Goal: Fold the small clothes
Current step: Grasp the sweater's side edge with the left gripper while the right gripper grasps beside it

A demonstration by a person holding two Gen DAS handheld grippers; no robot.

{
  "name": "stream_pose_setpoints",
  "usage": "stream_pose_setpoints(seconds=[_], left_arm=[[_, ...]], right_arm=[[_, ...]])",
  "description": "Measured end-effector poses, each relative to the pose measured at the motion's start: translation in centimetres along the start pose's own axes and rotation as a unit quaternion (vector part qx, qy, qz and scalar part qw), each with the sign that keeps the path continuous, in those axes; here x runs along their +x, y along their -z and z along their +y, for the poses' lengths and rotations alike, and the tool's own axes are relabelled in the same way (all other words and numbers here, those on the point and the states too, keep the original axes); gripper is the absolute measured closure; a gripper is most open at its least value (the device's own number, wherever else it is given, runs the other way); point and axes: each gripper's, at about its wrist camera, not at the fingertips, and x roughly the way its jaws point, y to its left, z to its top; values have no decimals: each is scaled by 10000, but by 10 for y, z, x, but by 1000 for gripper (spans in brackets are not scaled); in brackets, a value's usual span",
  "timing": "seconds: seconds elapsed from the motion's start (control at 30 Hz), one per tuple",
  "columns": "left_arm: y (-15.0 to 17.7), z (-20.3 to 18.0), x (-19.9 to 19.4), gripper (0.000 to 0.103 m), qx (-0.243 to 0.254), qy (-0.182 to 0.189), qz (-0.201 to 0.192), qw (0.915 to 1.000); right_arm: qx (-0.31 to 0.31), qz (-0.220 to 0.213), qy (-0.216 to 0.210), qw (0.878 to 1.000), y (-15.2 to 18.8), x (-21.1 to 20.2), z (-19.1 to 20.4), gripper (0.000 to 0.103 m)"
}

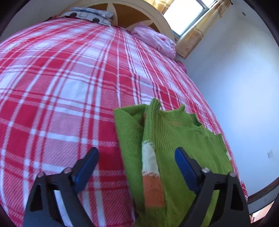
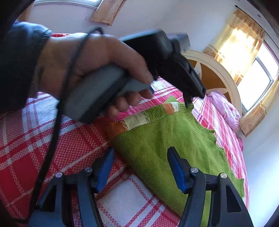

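Observation:
A small green knit sweater (image 1: 176, 139) lies partly folded on the red and white plaid bedspread (image 1: 61, 87). One sleeve with white and orange bands (image 1: 151, 167) is laid over its body. My left gripper (image 1: 136, 157) is open, hovering over the sweater's left edge and the sleeve. In the right wrist view the sweater (image 2: 165, 139) lies ahead, its striped sleeve (image 2: 139, 120) along the far edge. My right gripper (image 2: 139, 160) is open and empty above the sweater's near corner. The left gripper (image 2: 191, 94), held by a hand, hangs just above the sweater's far end.
A pink bundle of cloth (image 1: 155, 40) and a patterned pillow (image 1: 90, 15) lie by the cream headboard (image 1: 157, 19). The bed's right edge runs along a white wall (image 1: 235, 87). A window with curtains (image 2: 252, 69) is behind the headboard.

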Motion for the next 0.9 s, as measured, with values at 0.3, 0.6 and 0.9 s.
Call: stream_pose_setpoints(seconds=[0.3,0.6,0.9], left_arm=[[-6,7,13,59,-22,193,-45,9998],[0,28,9,90,-536,823,-142,9951],[-2,23,11,70,-383,692,-55,9968]], right_arm=[[175,62,-160,9997,-2,4,-5,40],[-48,95,-108,9999,-6,0,7,53],[-207,138,108,9996,-8,3,13,53]])
